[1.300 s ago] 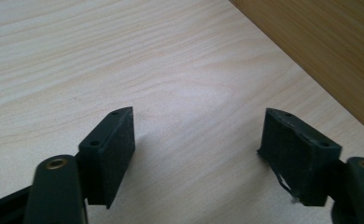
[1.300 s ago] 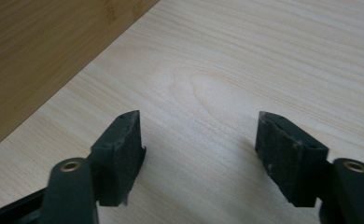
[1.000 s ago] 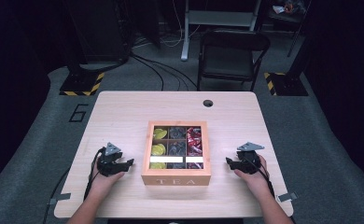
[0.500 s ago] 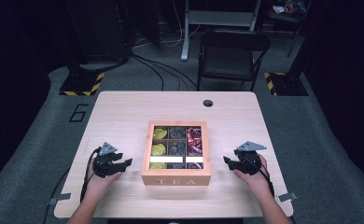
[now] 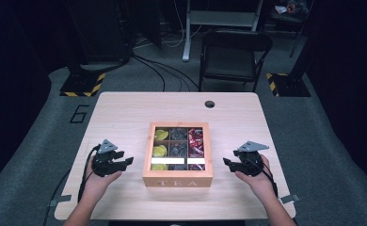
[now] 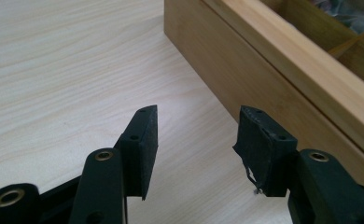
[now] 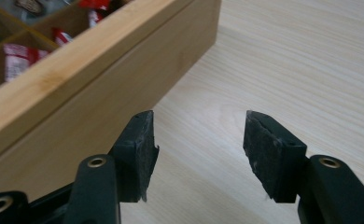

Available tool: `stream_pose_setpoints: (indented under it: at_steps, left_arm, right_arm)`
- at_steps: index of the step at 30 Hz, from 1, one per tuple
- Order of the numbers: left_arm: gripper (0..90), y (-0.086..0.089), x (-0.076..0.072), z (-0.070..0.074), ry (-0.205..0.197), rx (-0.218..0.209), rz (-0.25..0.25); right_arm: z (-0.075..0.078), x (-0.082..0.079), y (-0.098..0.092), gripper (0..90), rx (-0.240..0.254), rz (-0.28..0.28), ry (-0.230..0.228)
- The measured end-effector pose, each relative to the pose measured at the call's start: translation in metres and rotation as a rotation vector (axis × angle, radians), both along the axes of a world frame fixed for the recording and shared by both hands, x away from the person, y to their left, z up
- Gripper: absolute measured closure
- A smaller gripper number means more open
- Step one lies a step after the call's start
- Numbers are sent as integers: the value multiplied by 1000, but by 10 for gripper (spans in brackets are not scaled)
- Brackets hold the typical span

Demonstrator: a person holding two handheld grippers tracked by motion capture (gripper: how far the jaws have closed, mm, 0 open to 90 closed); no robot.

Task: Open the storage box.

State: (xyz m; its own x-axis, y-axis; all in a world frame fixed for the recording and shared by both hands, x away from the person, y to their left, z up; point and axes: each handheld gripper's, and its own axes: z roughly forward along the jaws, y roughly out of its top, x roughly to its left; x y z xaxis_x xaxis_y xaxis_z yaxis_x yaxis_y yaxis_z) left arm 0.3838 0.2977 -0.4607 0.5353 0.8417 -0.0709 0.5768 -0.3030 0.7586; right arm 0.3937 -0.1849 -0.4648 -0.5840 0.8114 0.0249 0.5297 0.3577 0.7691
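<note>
Left hand-held gripper [image 5: 125, 161] nearer tea box [image 5: 178, 180], both still agape, empty, right hand-held gripper [image 5: 228, 163] unmoved

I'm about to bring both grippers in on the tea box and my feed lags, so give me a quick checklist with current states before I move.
1. Left gripper open and holding nothing: ok; the left gripper view shows bare table between its jaws.
2. Right gripper open and holding nothing: ok.
3. Both grippers apart from the tea box: ok; one sits off each side wall, not touching.
4. Box open, compartments reachable: ok; yellow packets left column, dark packets middle, red packets right.
5. White strips across the near compartments: cannot tell what they are or whether they block access.
6. Table around the box free of obstacles: ok.
</note>
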Motion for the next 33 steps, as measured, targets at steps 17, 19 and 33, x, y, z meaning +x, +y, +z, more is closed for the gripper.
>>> stream_pose_setpoints:
  at_steps: [17,19,33]
  left_arm:
    - [460,-9,-15,16,-38,-23,-52]
    - [460,-10,-16,16,-47,-20,-55]
    - [522,-15,-33,21,-34,-15,-119]
  right_arm:
    - [6,-17,9,451,29,40,2]
    - [7,-18,9,450,26,52,-6]
    - [21,-28,14,446,24,91,-25]
